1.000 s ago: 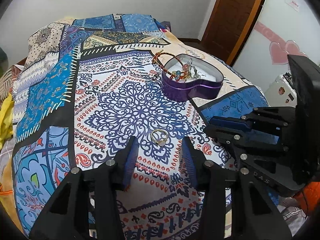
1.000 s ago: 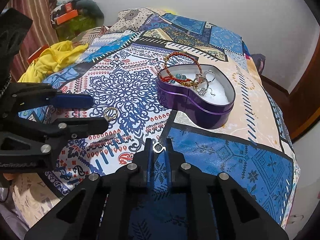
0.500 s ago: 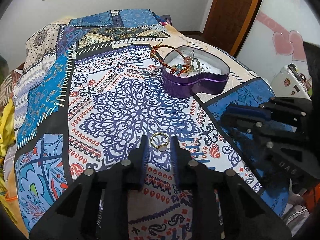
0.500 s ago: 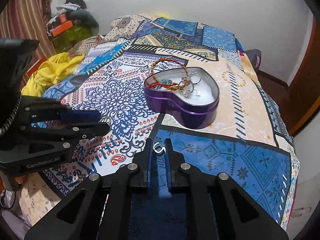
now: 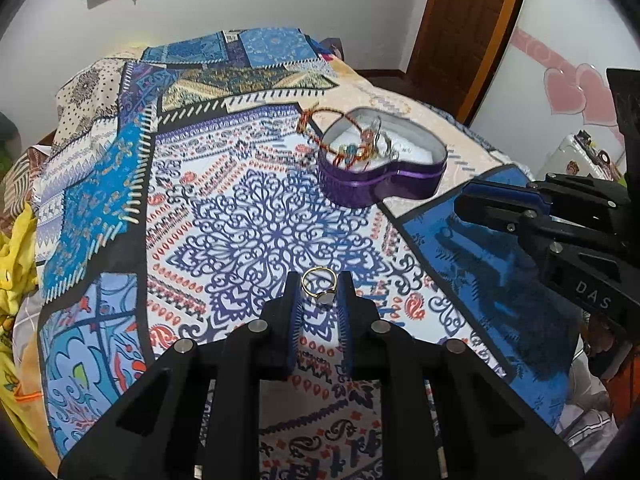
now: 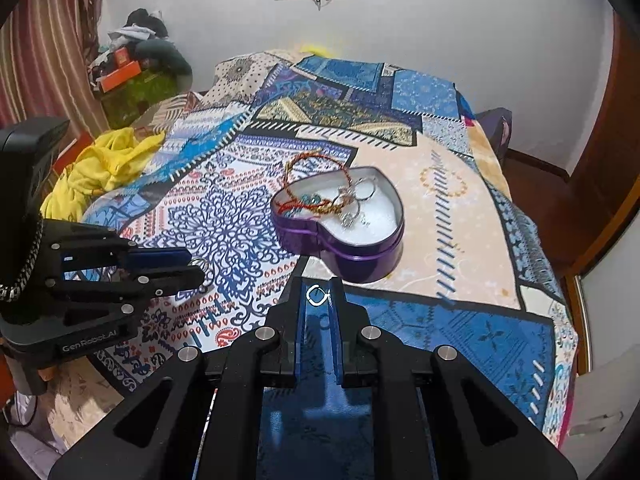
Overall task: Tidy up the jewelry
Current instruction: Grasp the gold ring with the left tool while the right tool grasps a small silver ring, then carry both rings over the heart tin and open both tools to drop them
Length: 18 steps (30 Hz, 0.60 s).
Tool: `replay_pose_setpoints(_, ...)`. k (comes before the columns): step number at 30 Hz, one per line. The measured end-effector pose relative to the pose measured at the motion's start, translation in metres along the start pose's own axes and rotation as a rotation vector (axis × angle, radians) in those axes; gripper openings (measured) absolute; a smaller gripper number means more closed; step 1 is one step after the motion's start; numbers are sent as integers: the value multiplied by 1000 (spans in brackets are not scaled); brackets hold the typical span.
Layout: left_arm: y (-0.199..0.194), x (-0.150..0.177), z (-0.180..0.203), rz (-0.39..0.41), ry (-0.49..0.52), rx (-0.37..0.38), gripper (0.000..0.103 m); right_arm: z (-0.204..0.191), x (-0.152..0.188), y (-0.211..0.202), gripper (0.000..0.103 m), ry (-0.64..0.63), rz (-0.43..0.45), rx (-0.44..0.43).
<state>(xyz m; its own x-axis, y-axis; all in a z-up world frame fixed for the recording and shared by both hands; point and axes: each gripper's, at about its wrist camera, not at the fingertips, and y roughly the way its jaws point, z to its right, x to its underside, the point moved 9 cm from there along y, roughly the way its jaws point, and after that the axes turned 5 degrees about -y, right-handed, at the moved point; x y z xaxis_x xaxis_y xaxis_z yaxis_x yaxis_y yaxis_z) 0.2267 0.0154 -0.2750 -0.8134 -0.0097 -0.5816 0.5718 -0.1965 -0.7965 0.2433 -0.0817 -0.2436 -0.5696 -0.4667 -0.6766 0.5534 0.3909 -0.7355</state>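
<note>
Item 1: heart-shaped purple metal tin (image 6: 360,256), lid off, white-lined, at twelve o'clock from my right gripper (image 6: 318,295), standing on the patterned blue-and-white patchwork bedspread (image 5: 256,236). It serves as the collecting box, I judge.

Item 2: red-and-gold beaded bracelet (image 6: 308,184), draped over the tin's rim at ten o'clock, partly inside, beside several silver rings (image 6: 362,196) on the lining.

Item 3: small silver ring (image 6: 317,295), clenched at the very tips of my right gripper, clear of the cloth. A tip pinch suits so thin a piece and leaves it free to drop into the tin.

Item 4: gold ring with a pale oval face (image 5: 320,290), gripped between the blue pads (image 5: 296,312) of my left gripper (image 5: 319,292), which has just been closing upon it. Whether it is off the bedspread I cannot tell. The tin lies at one o'clock from here.

Item 5: yellow crumpled cloth (image 6: 100,168), at the bed's edge, ten o'clock, not part of the job.

Status: two pieces in hand, neither yet in the tin.
</note>
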Motion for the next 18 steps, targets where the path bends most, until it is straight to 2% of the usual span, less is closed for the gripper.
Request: replay_pose_setpoints(18, -42, -62, 18, 164, -3, 16, 17, 33, -37, -28, 10, 58, 123, 56)
